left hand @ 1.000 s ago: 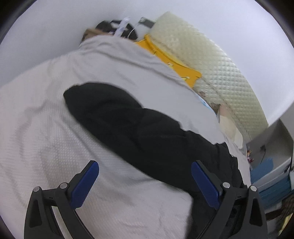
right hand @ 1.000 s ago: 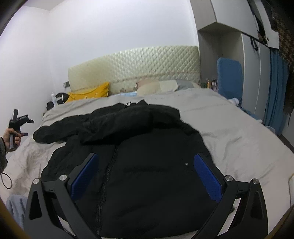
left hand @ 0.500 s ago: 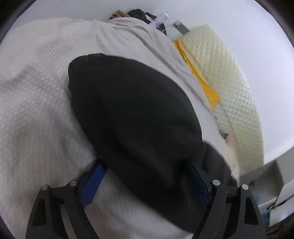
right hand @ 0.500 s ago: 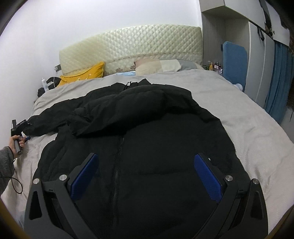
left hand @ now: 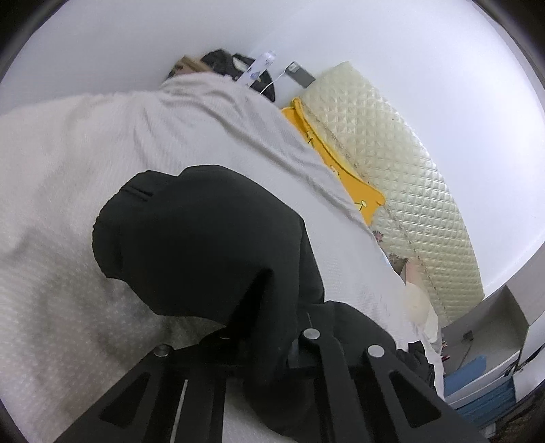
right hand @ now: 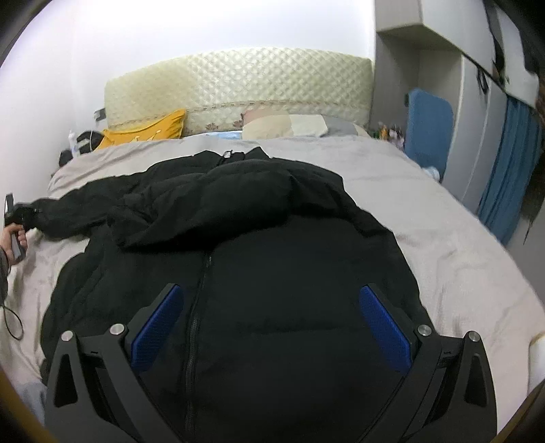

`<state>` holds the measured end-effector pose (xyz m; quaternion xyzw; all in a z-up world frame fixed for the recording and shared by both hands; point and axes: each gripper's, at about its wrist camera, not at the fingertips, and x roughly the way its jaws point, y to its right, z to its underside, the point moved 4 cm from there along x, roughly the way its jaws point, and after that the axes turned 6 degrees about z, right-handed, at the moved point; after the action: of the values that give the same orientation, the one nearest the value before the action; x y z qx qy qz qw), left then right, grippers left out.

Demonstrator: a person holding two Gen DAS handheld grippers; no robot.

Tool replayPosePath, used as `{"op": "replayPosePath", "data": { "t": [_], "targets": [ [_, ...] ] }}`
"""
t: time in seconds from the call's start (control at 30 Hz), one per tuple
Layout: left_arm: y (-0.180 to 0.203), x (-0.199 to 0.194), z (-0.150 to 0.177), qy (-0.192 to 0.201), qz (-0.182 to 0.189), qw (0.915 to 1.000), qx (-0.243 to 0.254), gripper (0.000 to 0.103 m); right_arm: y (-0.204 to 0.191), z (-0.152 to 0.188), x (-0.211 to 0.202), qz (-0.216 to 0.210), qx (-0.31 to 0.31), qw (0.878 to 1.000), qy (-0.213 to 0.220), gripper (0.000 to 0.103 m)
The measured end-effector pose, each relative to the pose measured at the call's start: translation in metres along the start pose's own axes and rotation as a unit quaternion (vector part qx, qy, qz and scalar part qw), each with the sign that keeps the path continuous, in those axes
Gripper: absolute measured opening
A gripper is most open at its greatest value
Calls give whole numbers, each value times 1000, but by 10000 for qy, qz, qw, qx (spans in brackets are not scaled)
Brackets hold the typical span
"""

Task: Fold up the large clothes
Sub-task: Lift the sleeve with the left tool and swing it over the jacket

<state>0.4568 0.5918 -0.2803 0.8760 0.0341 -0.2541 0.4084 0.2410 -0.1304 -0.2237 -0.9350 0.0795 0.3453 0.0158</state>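
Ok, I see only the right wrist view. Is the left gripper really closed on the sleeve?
Observer: Yes. In the left wrist view the left gripper is shut on the sleeve; fabric hides its pads.
Operator: Where is the cuff?
Observer: The cuff sticks out past the gripper, over the sheet. I cannot tell if it touches.
Operator: Is anything behind the bed corner?
Observer: A cardboard box, beside the black bag.

Plain white walls. Cream diamond-quilted headboard stands against the far wall. Grey-beige textured bedspread covers the bed. Yellow cushion far left, patchwork pillow beside it. Grey fitted wardrobe and blue curtain at right. Lighting even, diffuse.
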Motion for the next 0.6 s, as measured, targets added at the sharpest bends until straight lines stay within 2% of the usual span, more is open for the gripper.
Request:
{"op": "replayPosePath", "data": {
  "t": [0.1, 0.27, 0.5, 0.6],
  "targets": [
    [25, -15, -4, 114, -72, 9996, 234, 7, 7, 0, -4, -94, 92, 9999, -42, 103],
    [66, -45, -15, 255, -200, 9975, 632, 6, 8, -1, -15, -154, -132, 9997, 105, 103],
    [166, -98, -15, 547, -333, 9904, 1228, 6, 5, -7, -32, -529, -326, 9977, 279, 103],
    [215, -114, -3, 584, -267, 9848, 1611, 6, 12, -7, -42, -457, -477, 9964, 533, 103]
  ]
}}
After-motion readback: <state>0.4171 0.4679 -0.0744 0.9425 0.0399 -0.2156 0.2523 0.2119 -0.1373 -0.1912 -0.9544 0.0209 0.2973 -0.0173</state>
